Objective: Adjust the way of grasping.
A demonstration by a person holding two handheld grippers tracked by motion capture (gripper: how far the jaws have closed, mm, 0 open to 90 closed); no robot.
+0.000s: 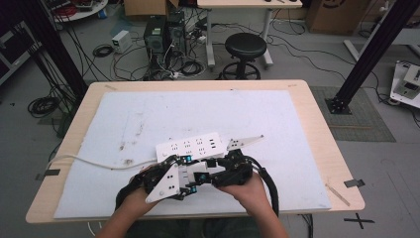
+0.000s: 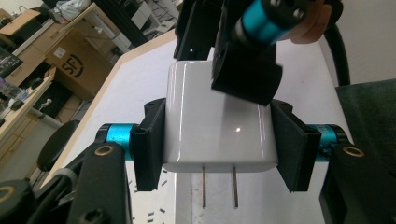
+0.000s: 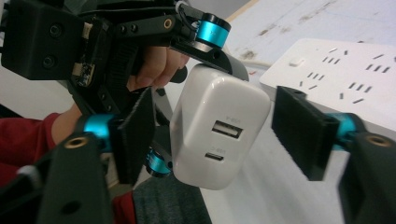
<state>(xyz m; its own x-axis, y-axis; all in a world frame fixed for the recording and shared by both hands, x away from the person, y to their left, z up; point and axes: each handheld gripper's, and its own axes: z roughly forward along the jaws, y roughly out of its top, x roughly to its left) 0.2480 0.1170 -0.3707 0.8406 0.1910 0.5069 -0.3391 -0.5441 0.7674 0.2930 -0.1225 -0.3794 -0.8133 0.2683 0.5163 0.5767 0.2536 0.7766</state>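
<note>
Charger (image 2: 217, 126) sits pinched in left claw (image 2: 218, 149), prongs out, near tabletop's front edge beside power strip (image 1: 190, 145). Right claw (image 3: 224, 135) spread around it, not touching. Should square pads on flat faces before squeezing.
</note>
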